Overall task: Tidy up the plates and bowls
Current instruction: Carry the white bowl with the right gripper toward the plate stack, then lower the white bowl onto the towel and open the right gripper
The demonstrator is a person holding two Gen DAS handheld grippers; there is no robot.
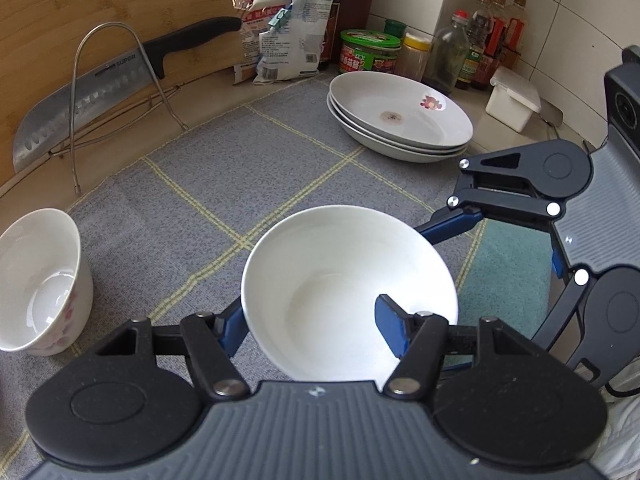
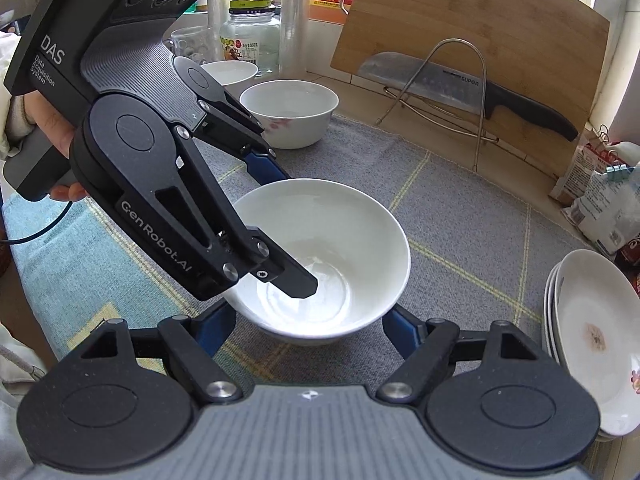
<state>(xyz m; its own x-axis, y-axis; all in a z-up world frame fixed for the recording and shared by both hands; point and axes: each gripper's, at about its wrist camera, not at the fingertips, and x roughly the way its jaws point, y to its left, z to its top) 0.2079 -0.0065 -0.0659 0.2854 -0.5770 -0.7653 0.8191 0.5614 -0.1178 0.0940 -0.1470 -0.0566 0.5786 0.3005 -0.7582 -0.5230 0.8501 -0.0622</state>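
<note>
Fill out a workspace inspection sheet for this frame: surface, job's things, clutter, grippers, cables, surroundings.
Surface: grey checked cloth on a counter.
Job's things: white bowl in the grip; flowered bowl standing at the cloth's edge; stacked plates, three of them.
Clutter: cleaver on a wire rack against a cutting board; clipped bags; bottles; white box.
Grippers: left gripper shut on the white bowl's wall, one finger inside; right gripper straddles the bowl, contact unclear.
Cables: thin dark cable below the left gripper's handle.
Surroundings: tiled wall at the corner.
</note>
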